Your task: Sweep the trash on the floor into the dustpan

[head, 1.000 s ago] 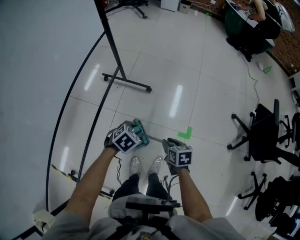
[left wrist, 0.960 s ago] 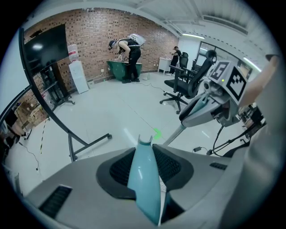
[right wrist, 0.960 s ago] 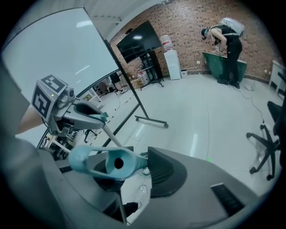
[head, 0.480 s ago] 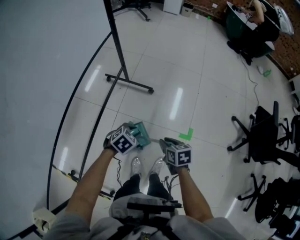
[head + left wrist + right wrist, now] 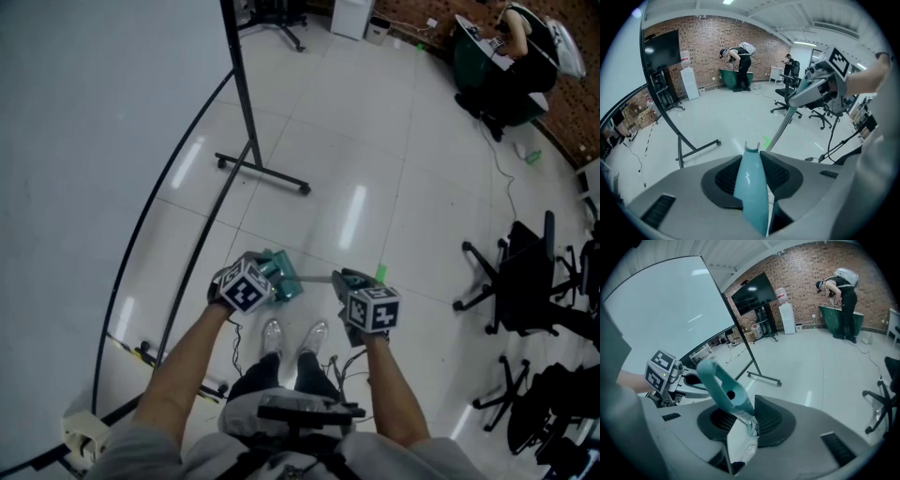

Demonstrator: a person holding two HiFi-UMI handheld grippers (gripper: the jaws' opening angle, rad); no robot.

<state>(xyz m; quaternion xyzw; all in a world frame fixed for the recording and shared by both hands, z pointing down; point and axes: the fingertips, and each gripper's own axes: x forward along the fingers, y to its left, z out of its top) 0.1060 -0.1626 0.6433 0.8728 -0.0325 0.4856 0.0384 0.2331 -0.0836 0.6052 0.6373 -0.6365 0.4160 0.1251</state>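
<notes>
My left gripper (image 5: 262,278) is shut on the teal handle (image 5: 750,187) of the dustpan (image 5: 282,272), which hangs just ahead of my shoes. My right gripper (image 5: 349,284) is shut on the teal top end (image 5: 719,385) of the broom, the end with a hanging hole. The broom's grey pole (image 5: 783,126) slants from the right gripper (image 5: 799,96) down toward the floor in front of the dustpan. In the right gripper view the left gripper (image 5: 689,380) shows at the left. I can make out no trash on the white tiles.
A whiteboard (image 5: 94,141) on a black wheeled stand (image 5: 262,169) stands ahead on the left. Black office chairs (image 5: 525,281) crowd the right side. A person bends over a green table (image 5: 478,52) at the far end. A green tape mark (image 5: 380,273) lies on the floor.
My right gripper has risen and moved a little to the right with the broom. The left gripper and the dustpan stay about where they were.
</notes>
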